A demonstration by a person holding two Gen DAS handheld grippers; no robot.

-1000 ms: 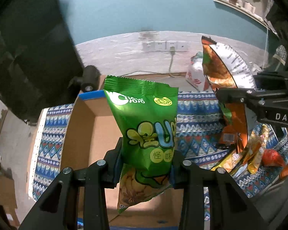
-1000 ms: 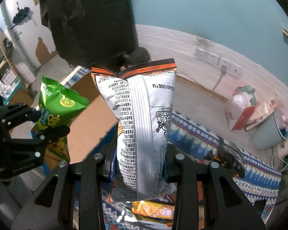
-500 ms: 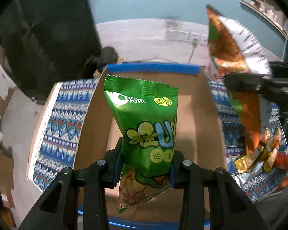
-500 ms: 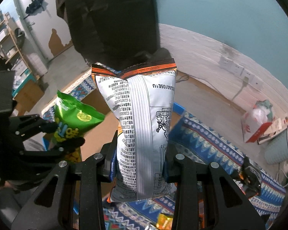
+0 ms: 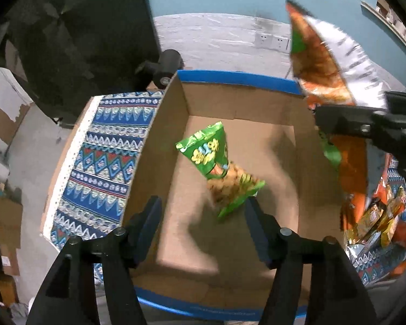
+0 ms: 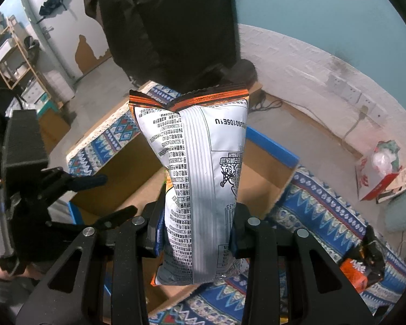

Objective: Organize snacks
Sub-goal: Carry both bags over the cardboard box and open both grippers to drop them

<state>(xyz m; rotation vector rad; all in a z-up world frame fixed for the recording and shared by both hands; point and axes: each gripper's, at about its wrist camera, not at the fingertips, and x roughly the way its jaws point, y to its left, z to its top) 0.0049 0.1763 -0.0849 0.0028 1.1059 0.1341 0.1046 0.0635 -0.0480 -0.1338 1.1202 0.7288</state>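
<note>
A green snack bag (image 5: 219, 168) is free of my left gripper (image 5: 203, 211), blurred and tilted, inside the open cardboard box (image 5: 259, 108). My left gripper is open and empty above the box's near side; it also shows in the right wrist view (image 6: 105, 197). My right gripper (image 6: 195, 227) is shut on a white and orange snack bag (image 6: 203, 178), held upright over the box's right edge. In the left wrist view that bag (image 5: 335, 81) hangs at the right in the right gripper (image 5: 365, 127).
The box (image 6: 127, 170) has blue rims and sits on a patterned blue cloth (image 5: 105, 149). Several loose snack packets (image 5: 379, 216) lie on the cloth right of the box. A black stand (image 5: 165, 67) rises behind the box. Bags and a bin (image 6: 387, 170) sit on the floor.
My left gripper opened and let go of the green bag, which dropped into the box. Both grippers moved further over the box.
</note>
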